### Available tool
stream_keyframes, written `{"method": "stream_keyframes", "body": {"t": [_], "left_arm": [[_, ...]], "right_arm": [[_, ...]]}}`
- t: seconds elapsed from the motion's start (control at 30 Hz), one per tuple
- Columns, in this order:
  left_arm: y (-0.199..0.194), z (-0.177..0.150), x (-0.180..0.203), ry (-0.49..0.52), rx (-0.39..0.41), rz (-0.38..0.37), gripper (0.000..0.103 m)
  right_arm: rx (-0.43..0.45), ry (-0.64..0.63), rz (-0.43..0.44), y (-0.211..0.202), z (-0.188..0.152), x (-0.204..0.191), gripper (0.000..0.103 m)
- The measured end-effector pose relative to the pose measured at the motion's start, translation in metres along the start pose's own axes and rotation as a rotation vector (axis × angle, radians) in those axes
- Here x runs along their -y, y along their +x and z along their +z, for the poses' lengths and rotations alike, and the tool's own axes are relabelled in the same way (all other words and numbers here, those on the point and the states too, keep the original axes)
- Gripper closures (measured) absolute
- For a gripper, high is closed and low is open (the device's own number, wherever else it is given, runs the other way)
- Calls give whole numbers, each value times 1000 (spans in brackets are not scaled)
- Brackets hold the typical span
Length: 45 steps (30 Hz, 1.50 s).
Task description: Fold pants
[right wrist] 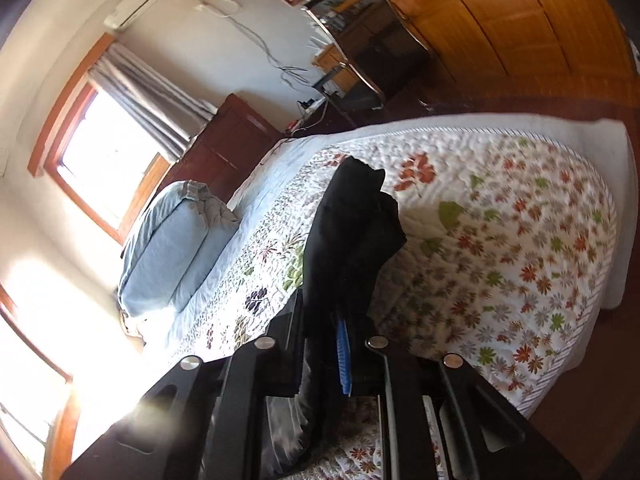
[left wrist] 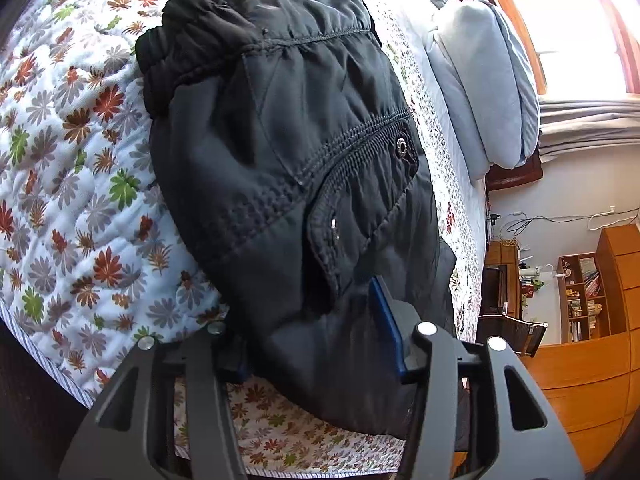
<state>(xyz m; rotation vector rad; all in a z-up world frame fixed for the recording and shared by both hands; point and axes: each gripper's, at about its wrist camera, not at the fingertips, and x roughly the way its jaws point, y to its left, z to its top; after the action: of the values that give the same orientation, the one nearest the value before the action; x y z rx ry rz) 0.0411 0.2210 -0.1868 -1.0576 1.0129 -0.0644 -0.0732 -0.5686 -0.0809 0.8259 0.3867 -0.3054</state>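
Observation:
The black pants (left wrist: 280, 152) lie folded on the flowered quilt (left wrist: 80, 200), waistband at the far end and a zip pocket facing up. Their near end bulges through my left gripper (left wrist: 308, 320). The blue right pad (left wrist: 386, 320) lies against the cloth, while the left pad is hidden under it. In the right wrist view a dark strip of the pants (right wrist: 352, 220) rises off the quilt (right wrist: 500, 240) into my right gripper (right wrist: 336, 348). That gripper's jaws stand close together, pinching the cloth beside its blue pad (right wrist: 343, 354).
A folded pale blue duvet (left wrist: 480, 92) lies at the head of the bed under a bright window (right wrist: 104, 152). A dark wooden headboard (right wrist: 228, 140), a desk with a chair (left wrist: 508, 332) and wooden cabinets (left wrist: 580, 380) stand past the bed's edge.

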Motion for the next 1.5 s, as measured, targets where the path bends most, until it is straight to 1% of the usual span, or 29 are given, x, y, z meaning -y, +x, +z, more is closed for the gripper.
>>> {"method": "stream_keyframes", "body": {"t": [0.1, 0.23, 0.27, 0.3, 0.37, 0.47, 0.53, 0.63, 0.73, 0.8, 0.9, 0.97, 1.0, 1.03, 1.07, 1.1, 1.13, 1.2, 1.27, 1.37, 1.47, 1.5], "left_arm": [[1, -2, 7, 29, 4, 15, 50], [3, -3, 13, 55, 6, 28, 46], [4, -3, 14, 56, 6, 29, 45], [4, -4, 15, 57, 6, 29, 44], [4, -5, 15, 61, 6, 29, 44], [2, -6, 15, 64, 4, 33, 42], [-2, -8, 16, 72, 8, 37, 41], [-9, -8, 20, 111, 29, 61, 39], [-15, -9, 22, 132, 37, 71, 38], [-18, -11, 22, 141, 41, 76, 36], [-22, -13, 22, 156, 46, 89, 35], [-24, -14, 23, 159, 48, 90, 35], [-26, -14, 24, 161, 50, 89, 34], [-28, -16, 23, 164, 52, 87, 34], [-29, -16, 24, 167, 55, 87, 33], [-30, -16, 25, 174, 59, 88, 33], [-31, -18, 25, 179, 61, 89, 32], [-34, -20, 23, 182, 65, 86, 32], [-35, -23, 23, 181, 64, 78, 32], [-38, -25, 24, 189, 61, 71, 32], [-41, -26, 24, 197, 65, 69, 32], [-42, -26, 24, 199, 66, 67, 32]], "right_arm": [[-3, -138, 27, -6, -5, -52, 89], [-30, -319, 74, -7, -26, -119, 89], [-47, -352, 91, -7, -31, -130, 89], [-69, -388, 108, -8, -44, -142, 89], [-104, -467, 116, -5, -63, -164, 89], [-160, -576, 126, 4, -93, -186, 89], [-213, -619, 148, 13, -111, -196, 89], [-274, -688, 154, 23, -139, -202, 89], [-353, -703, 167, 32, -167, -204, 90], [-390, -731, 151, 41, -183, -200, 90], [-468, -743, 144, 55, -204, -193, 90], [-513, -744, 134, 55, -213, -192, 90], [-518, -740, 142, 54, -215, -192, 90], [-511, -727, 157, 51, -214, -193, 89], [-514, -703, 189, 47, -213, -197, 79], [-529, -668, 227, 46, -211, -199, 65], [-545, -613, 265, 46, -210, -200, 40], [-578, -476, 343, 50, -209, -196, 38], [-611, -302, 373, 60, -212, -183, 38], [-656, -43, 390, 77, -221, -157, 38], [-670, 160, 360, 91, -232, -130, 38], [-668, 210, 348, 94, -234, -123, 38]]}}
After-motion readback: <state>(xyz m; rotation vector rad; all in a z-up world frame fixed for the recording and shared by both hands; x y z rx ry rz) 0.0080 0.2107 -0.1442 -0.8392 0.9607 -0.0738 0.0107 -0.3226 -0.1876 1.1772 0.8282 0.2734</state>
